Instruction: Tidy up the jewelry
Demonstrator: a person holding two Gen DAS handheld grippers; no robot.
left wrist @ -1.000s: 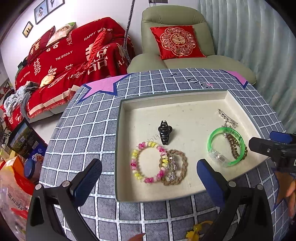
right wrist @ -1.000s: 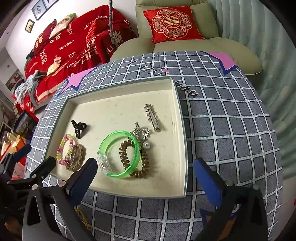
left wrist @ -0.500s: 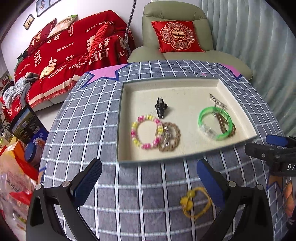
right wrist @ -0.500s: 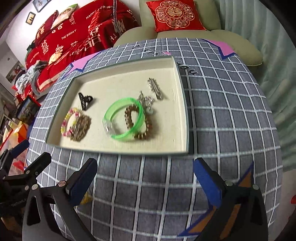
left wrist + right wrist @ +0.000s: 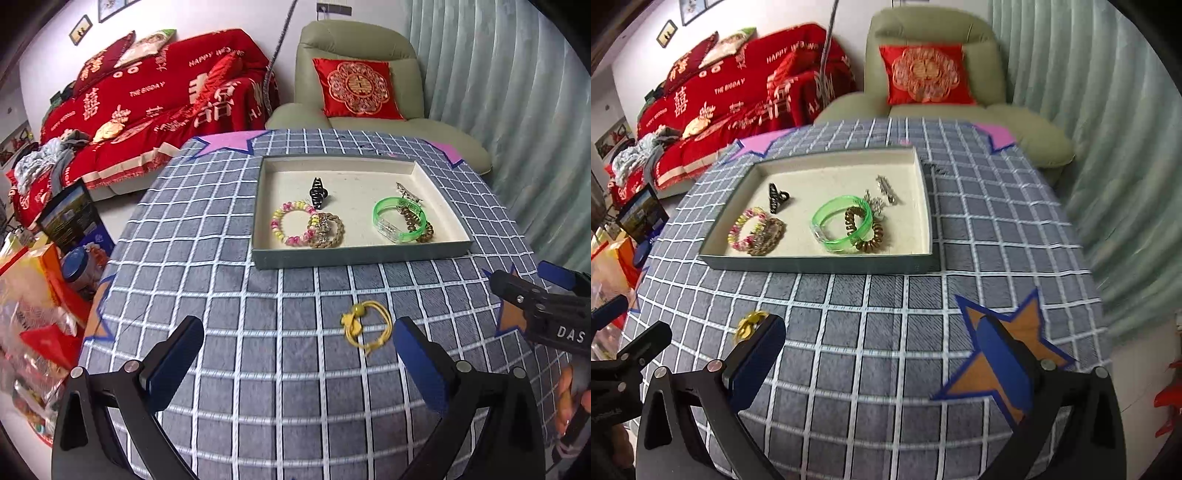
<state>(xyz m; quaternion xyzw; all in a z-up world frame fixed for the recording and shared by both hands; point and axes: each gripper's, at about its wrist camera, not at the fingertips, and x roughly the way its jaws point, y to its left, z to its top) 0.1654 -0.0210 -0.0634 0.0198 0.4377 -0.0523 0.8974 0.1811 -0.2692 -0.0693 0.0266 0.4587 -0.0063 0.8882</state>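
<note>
The checked tablecloth [image 5: 221, 280] carries the shallow grey tray [image 5: 354, 254], which already holds the green bangle [image 5: 397, 219], a pink-and-yellow bead bracelet [image 5: 291, 227], a brown braided bracelet [image 5: 330, 230], a coiled brown hair tie [image 5: 870, 236], a black claw clip [image 5: 318, 192] and a silver clip [image 5: 885, 189]. One piece remains outside: the yellow cord bracelet [image 5: 365, 325], lying on the cloth just in front of the tray (half hidden behind a finger in the right wrist view). The step in hand looks like fetching it. The left gripper [image 5: 297, 363] hovers over it, fingers wide apart and empty; the right gripper [image 5: 879, 363] is likewise spread, holding nothing. Next the left one probably must descend, straddle the cord and close.
</note>
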